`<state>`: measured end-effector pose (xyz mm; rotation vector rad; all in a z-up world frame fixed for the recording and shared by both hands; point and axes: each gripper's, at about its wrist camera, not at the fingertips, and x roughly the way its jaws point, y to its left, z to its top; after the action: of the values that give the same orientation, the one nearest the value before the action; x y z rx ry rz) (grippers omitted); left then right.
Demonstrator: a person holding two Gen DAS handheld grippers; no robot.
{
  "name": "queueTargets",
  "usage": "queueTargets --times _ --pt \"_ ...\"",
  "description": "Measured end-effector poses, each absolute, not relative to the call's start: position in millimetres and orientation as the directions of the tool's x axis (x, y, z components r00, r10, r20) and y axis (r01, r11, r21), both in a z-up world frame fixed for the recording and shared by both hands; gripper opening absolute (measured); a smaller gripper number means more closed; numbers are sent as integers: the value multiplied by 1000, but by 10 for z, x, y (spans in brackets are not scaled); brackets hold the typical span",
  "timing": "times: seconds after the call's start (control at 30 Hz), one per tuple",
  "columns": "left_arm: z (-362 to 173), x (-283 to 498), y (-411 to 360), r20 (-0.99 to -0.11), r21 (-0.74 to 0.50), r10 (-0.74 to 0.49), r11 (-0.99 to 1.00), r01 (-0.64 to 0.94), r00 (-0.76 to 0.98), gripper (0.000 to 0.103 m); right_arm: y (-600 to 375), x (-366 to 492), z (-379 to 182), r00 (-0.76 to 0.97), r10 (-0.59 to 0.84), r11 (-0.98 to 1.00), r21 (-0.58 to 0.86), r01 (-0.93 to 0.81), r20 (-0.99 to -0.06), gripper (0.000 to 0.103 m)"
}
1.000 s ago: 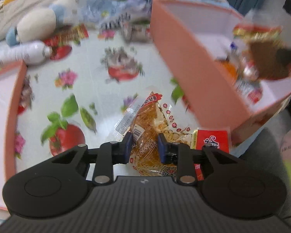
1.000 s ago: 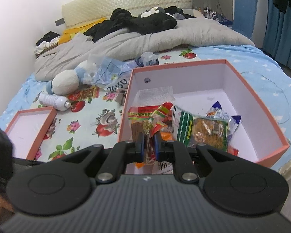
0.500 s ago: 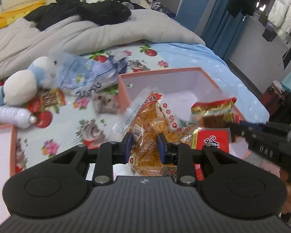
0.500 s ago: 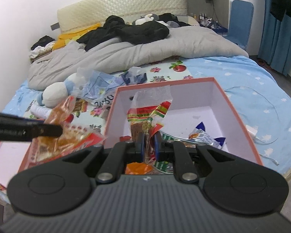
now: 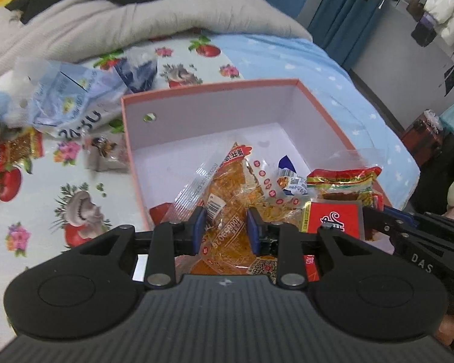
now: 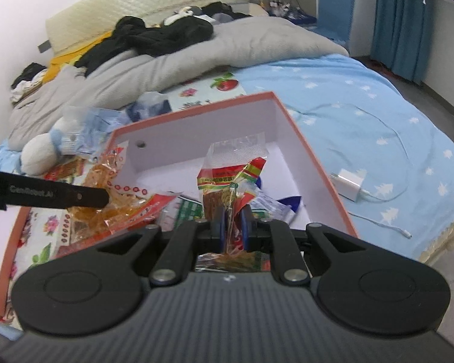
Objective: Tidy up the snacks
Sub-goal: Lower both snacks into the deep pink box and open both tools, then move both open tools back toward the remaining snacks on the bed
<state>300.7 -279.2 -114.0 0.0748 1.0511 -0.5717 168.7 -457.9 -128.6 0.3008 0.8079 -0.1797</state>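
My left gripper (image 5: 226, 223) is shut on an orange snack packet (image 5: 236, 187) and holds it over the near edge of the salmon-rimmed box (image 5: 215, 86). A red packet (image 5: 333, 217) hangs beside it. My right gripper (image 6: 232, 223) is shut on a brown snack packet with a red and yellow top (image 6: 227, 187), held over the same box (image 6: 196, 110). The left gripper's arm (image 6: 45, 196) and its orange packet (image 6: 112, 187) show at the left of the right wrist view. Several snack packets lie in the box.
The box sits on a fruit-print cloth (image 5: 75, 211) on a bed. A blue plastic bag (image 5: 69, 106), a soft toy (image 6: 42, 151) and loose snacks (image 5: 18, 148) lie left of the box. A white charger and cable (image 6: 349, 181) lie to its right. A grey duvet (image 6: 196, 57) lies behind.
My left gripper has lifted the orange packet off the cloth and carried it right, over the box. My right gripper still holds its packet over the box, now pointing further left.
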Motion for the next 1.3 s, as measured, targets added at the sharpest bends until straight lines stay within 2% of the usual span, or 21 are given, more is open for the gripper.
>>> queueTargets --times 0.3,0.6,0.67,0.7,0.73,1.3 --pt "-1468 3229 -2973 -871 -195 -362 875 443 331 40 -4780 1870 -1628 636 -26 930 215 299 -771 17" --pt "-1464 3271 -3018 -872 -183 -352 879 441 340 58 -4863 1937 -1658 629 -25 920 229 319 -777 22" --pt "-1419 3236 -3015 -868 -175 -351 879 444 351 60 -4877 1922 -1644 626 -18 916 238 323 -779 35" --pt "-1397 3217 -3010 -866 -174 -351 879 445 355 60 -4878 1902 -1627 630 -18 914 244 326 -776 47" --pt "-1370 3190 -2996 -863 -176 -355 878 446 359 60 -4870 1872 -1604 637 -22 913 244 327 -770 54" --pt "-658 2161 -2281 -758 -172 -407 879 445 510 60 -4379 1113 -956 751 -39 928 255 272 -659 55"
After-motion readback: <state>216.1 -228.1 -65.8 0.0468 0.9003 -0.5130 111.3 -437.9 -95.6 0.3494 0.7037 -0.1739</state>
